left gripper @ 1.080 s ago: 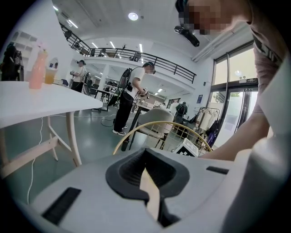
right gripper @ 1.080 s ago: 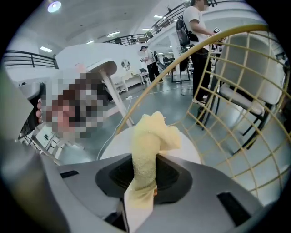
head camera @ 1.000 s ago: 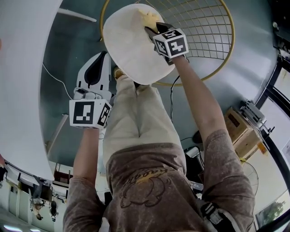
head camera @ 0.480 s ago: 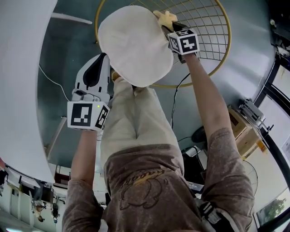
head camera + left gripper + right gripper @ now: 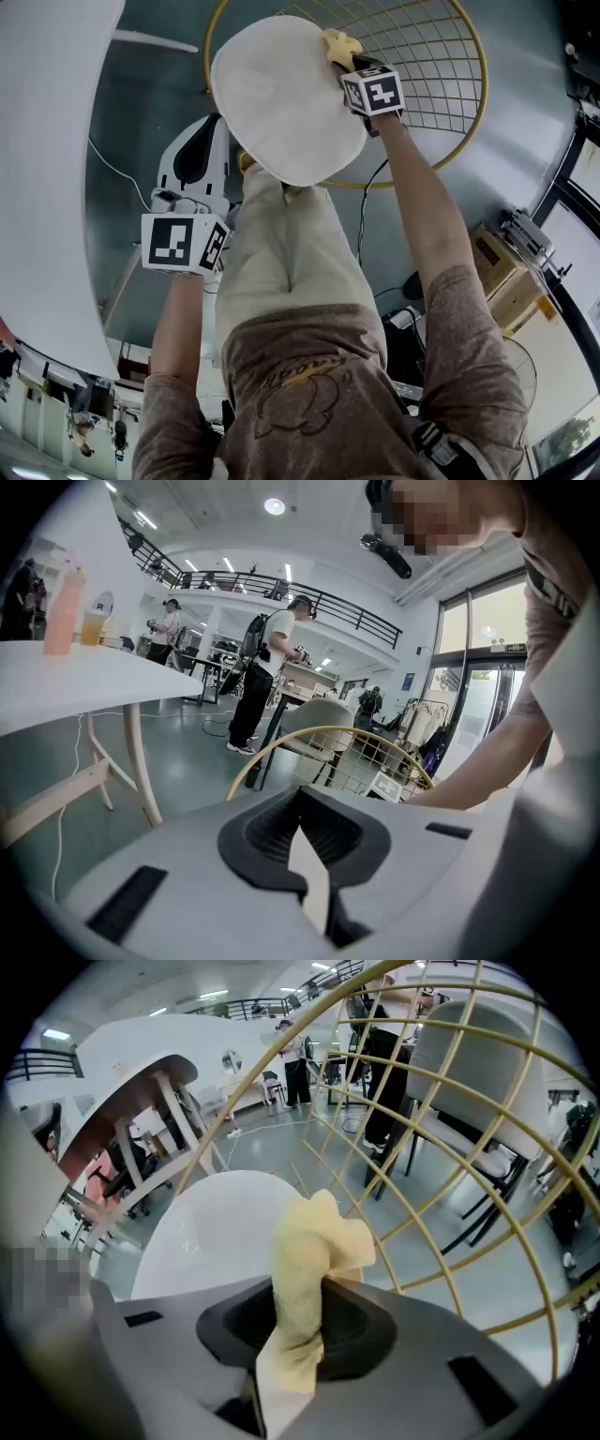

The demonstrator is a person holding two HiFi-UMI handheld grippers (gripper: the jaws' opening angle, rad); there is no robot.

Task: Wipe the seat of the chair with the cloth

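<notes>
Brown tee [image 5: 309,394], faint print perhaps, beige trousers [image 5: 281,244]

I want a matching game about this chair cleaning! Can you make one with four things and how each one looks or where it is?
Things:
1. cloth
2. seat
3. wire backrest
4. left hand-held gripper

Descriptions:
A. shut, holding nothing
B. round and white
C. pinched in the right hand-held gripper
D. golden grid

Pairs: 1-C, 2-B, 3-D, 4-A
</notes>
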